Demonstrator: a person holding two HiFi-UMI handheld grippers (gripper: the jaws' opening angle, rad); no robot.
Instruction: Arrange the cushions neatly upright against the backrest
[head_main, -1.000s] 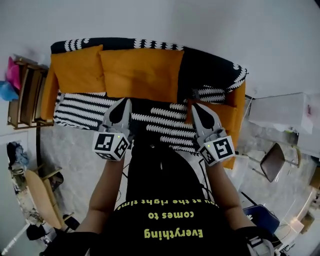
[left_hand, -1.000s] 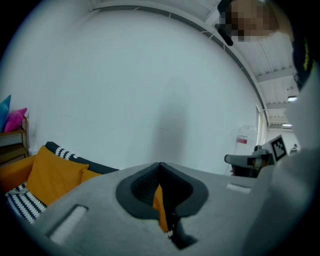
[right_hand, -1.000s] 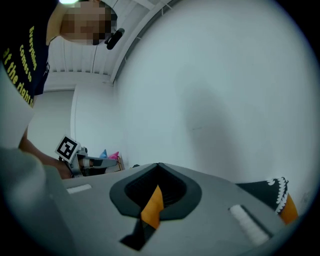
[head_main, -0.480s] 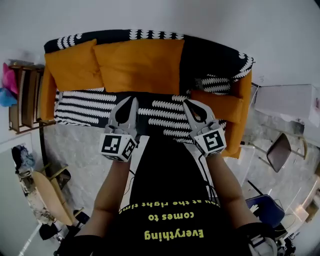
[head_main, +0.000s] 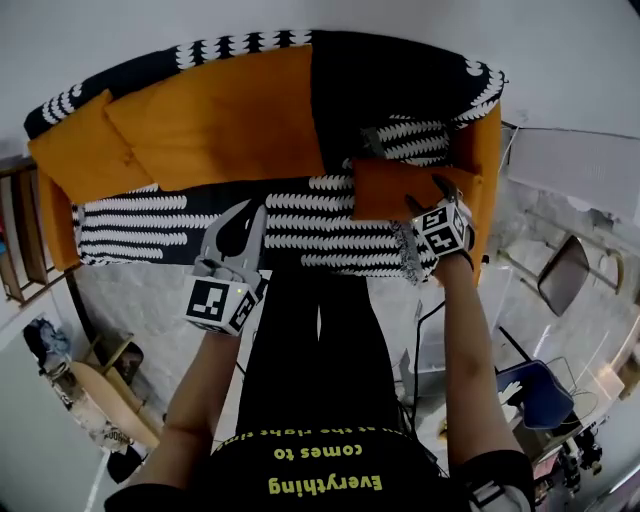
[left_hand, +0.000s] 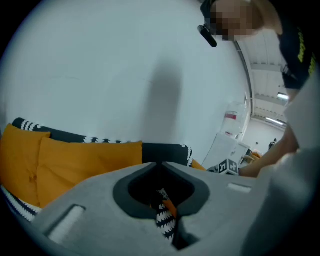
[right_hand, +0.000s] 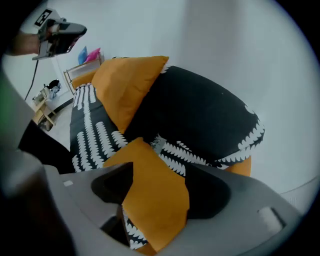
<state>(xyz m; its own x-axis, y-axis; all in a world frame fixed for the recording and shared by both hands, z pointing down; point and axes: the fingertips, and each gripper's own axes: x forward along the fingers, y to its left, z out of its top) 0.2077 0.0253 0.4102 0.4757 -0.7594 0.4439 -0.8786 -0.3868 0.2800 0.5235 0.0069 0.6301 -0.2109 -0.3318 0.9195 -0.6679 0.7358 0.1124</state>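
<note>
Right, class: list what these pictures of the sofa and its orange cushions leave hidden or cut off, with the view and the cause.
1. Sofa seat: left gripper view, nearly all behind the body of the shut left gripper.
2. Flat orange cushion: right gripper view, near end behind the right gripper, whose jaws have just been opening, cushion between them.
3. Wooden shelf: head view, cut off by the left edge.

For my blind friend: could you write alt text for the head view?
From above, a person bends over a black-and-white sofa, the right gripper at the orange cushion lying on its seat, jaws just opened with the cushion's edge between them. The left gripper, shut, hovers over the seat's front; a wide cushion and a small cushion stand against the backrest.
</note>
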